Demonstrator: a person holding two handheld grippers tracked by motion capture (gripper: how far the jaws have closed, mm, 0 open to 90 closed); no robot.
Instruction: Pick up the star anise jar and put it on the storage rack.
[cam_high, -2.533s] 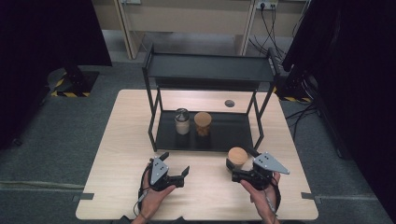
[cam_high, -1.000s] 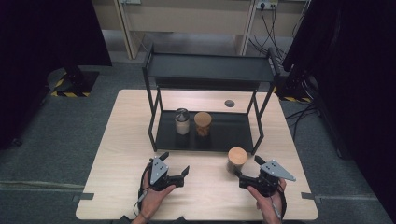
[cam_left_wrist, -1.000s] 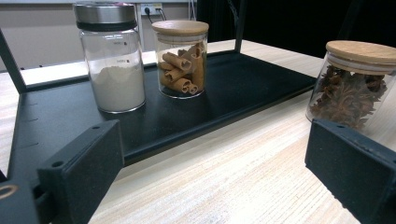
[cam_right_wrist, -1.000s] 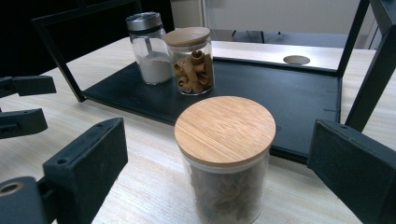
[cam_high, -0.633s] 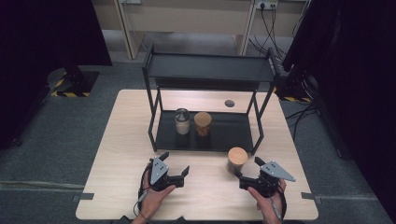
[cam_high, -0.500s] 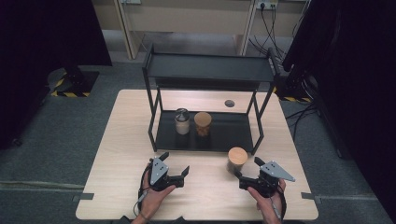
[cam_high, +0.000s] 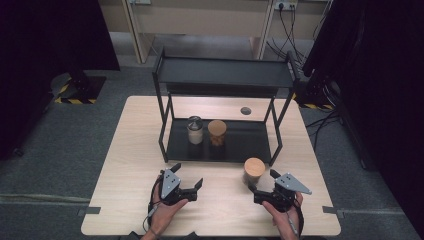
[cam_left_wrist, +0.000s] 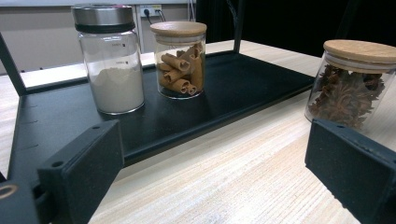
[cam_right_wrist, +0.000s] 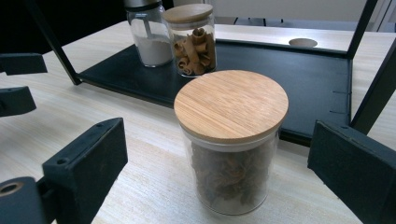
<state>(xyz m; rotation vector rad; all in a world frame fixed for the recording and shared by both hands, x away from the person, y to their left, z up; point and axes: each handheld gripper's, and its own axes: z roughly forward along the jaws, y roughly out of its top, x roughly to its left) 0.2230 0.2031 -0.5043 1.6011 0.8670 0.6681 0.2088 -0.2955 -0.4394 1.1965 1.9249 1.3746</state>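
A glass jar of star anise (cam_high: 254, 170) with a wooden lid stands on the table just in front of the black rack's lower shelf (cam_high: 245, 142). My right gripper (cam_high: 263, 182) is open right behind it; in the right gripper view the jar (cam_right_wrist: 231, 112) stands between the spread jaws, touching neither. My left gripper (cam_high: 188, 175) rests open on the table to the left, holding nothing. On the shelf stand a cinnamon-stick jar (cam_high: 217, 131) and a steel-lidded jar of white powder (cam_high: 195, 130). In the left gripper view the anise jar (cam_left_wrist: 355, 91) is at the right.
The rack's top shelf (cam_high: 225, 72) spans above the lower one on thin black posts (cam_high: 276, 142). A round hole (cam_high: 245, 110) sits in the tabletop behind the rack. Bare wood lies between the two grippers. Cables and dark curtains stand beyond the table.
My right gripper has let go of the star anise jar and drawn back toward the person; the jar now stands free on the table. The left gripper has not moved.
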